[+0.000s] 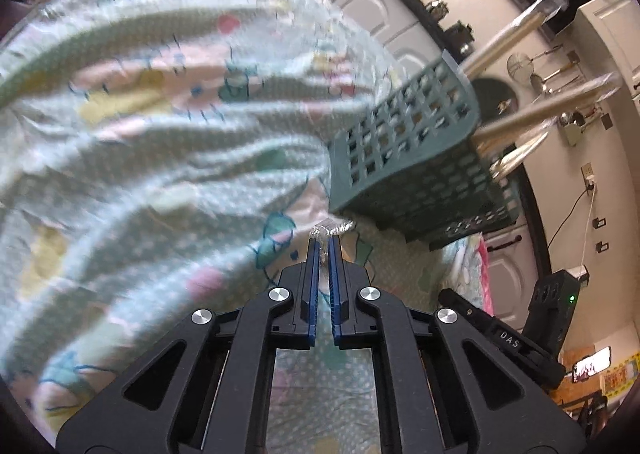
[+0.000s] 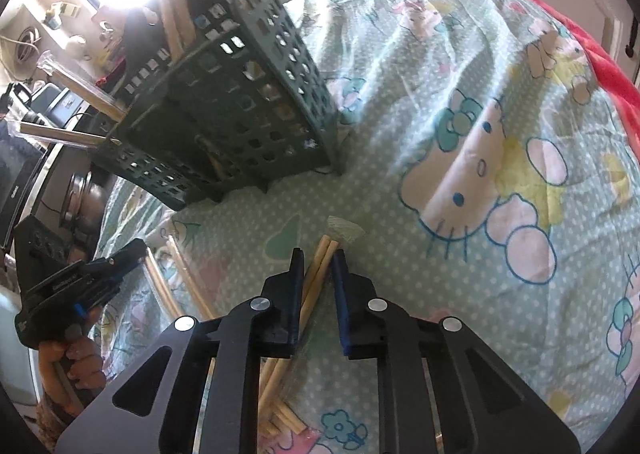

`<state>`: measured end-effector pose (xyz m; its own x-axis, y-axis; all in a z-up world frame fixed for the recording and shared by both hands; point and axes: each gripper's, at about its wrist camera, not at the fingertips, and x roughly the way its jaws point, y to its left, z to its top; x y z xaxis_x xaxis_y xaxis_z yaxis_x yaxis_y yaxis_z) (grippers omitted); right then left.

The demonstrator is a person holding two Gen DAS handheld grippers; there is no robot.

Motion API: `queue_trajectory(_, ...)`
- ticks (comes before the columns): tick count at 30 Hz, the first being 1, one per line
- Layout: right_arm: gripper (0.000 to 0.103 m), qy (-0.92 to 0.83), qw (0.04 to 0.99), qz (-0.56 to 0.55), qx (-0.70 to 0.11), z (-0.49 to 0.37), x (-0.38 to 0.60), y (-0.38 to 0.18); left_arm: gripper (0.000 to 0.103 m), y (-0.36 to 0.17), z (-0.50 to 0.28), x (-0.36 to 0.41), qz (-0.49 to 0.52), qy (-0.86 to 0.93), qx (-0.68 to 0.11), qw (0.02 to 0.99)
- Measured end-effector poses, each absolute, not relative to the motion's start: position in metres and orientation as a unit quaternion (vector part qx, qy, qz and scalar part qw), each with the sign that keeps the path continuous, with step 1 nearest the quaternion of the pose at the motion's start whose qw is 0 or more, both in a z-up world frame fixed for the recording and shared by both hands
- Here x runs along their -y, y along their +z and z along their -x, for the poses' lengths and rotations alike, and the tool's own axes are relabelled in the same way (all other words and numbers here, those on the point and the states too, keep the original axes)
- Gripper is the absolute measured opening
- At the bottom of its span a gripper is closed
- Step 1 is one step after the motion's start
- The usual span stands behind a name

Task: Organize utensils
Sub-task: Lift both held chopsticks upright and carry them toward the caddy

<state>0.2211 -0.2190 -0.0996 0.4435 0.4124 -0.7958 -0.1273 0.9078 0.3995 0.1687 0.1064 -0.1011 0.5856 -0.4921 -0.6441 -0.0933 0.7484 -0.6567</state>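
While left hand-held gripper (image 1: pixel 324 244) pinches clear wrapper (image 1: pixel 331 226), right hand-held gripper (image 2: pixel 318 254) clamps wrapped chopsticks (image 2: pixel 318 274) nr basket (image 2: pixel 248 93).

Green plastic lattice basket (image 2: pixel 256 93) stands on patterned cloth, wrapped wooden chopsticks (image 2: pixel 80 93) sticking out its top. Near it, a wooden chopstick pair (image 2: pixel 320 266) in clear wrap, lying tilted.

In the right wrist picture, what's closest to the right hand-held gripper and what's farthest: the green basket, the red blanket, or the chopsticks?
1. Chopsticks: between the right hand-held gripper fingers.
2. Green basket: ahead, up and left on the cloth.
3. Red blanket: far right edge of the table.
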Motion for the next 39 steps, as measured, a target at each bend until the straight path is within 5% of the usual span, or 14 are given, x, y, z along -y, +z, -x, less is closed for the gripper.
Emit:
queue_trajectory(34, 0.001, 0.292, 0.896, -0.033, -0.334, -0.182, 0.175, 0.035, 0.002, 0.052, -0.135, -0.08, 0.261, -0.21, -0.293, 0.895)
queue_trajectory(39, 0.001, 0.303, 0.86, -0.04, -0.408, -0.203, 0.171, 0.002, 0.002, 0.064, -0.133, -0.072, 0.25, -0.223, -0.286, 0.898)
